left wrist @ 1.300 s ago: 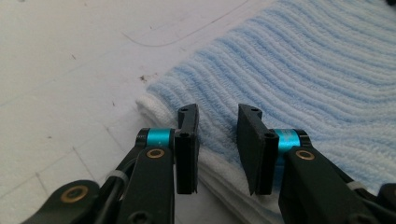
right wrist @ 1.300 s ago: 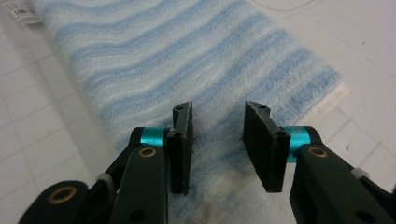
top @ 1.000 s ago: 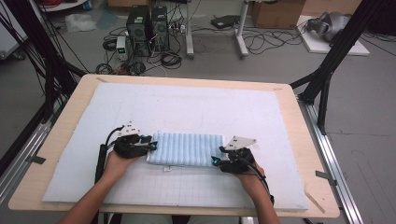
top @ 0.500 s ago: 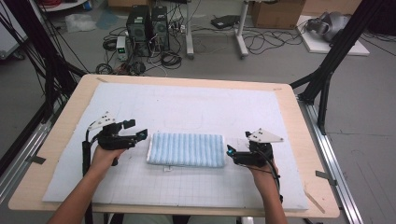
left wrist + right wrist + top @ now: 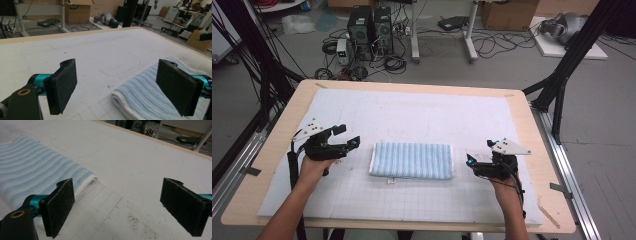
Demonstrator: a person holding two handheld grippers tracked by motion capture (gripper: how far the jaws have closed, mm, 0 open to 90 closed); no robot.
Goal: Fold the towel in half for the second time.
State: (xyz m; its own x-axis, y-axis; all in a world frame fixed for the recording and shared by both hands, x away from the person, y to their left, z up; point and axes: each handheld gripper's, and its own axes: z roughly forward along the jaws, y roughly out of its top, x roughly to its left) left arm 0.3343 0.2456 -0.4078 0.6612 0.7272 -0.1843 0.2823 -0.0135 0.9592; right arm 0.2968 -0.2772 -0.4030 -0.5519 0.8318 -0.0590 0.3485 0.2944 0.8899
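A folded towel with blue and white stripes (image 5: 412,161) lies flat on the white mat, near the front middle of the table. My left gripper (image 5: 348,135) hovers a short way off its left end, open, and its jaws have just been opening with nothing between them. In the left gripper view the towel (image 5: 150,97) lies low behind the right pad of the open left gripper (image 5: 120,85). My right gripper (image 5: 478,153) is off the towel's right end, also just opened and empty. The right gripper view has the towel (image 5: 37,170) at its left, beyond the open right gripper (image 5: 121,205).
A white gridded mat (image 5: 422,115) covers most of the wooden table (image 5: 542,150). Black frame posts (image 5: 562,75) stand at both sides. Computers and cables (image 5: 369,30) sit on the floor beyond the far edge.
Both grippers were at the towel's ends a second ago. They have let go, opened and drawn outward and slightly up, left to the left and right to the right. The towel stays put.
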